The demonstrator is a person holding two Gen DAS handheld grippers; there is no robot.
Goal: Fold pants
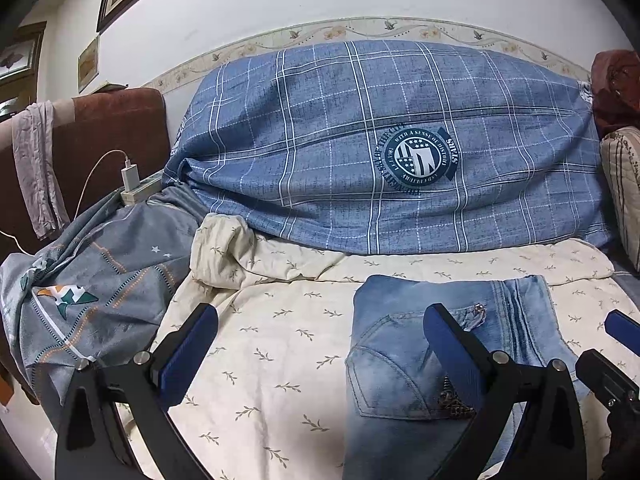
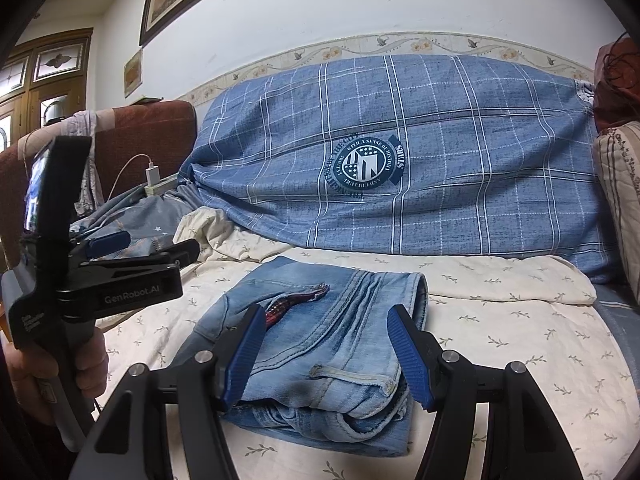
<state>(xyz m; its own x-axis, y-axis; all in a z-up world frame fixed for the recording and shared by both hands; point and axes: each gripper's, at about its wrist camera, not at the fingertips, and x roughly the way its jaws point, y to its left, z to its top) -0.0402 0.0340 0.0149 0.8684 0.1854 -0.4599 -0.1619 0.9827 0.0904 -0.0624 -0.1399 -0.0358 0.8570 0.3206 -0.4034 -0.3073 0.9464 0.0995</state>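
- The right gripper (image 2: 326, 354) is filling the bottom of the right wrist view, its blue pads standing apart on either side of the folded pants (image 2: 320, 344) and gripping nothing; whether the pads are brushing the denim I cannot tell.
- The left gripper (image 1: 320, 356) is spreading wide across the bottom of the left wrist view, holding nothing, with its left finger over the bedsheet (image 1: 260, 340) and its right finger over the pants' back pocket.
- In the right wrist view, the same left gripper is sitting at the left edge of the frame, with the person's hand (image 2: 86, 364) wrapping its handle.
- The pants are lying at lower centre of both views as a compact stacked bundle of light blue denim, so the folding is looking largely finished.
- Judging by the thick seams and stacked layers, the denim is likely fairly heavy, soft but holding a crease, not slippery and not fragile.
- The best hold is probably the thick folded edge or waistband seam nearest the grippers, pinching all layers so none are sliding apart.
- Farther back, across the middle of both frames, a blue checked pillow (image 1: 380, 148) is leaning against the wall.
- At left centre, a white charger (image 1: 131, 178) is sitting plugged in by a brown cushion (image 1: 108, 136).
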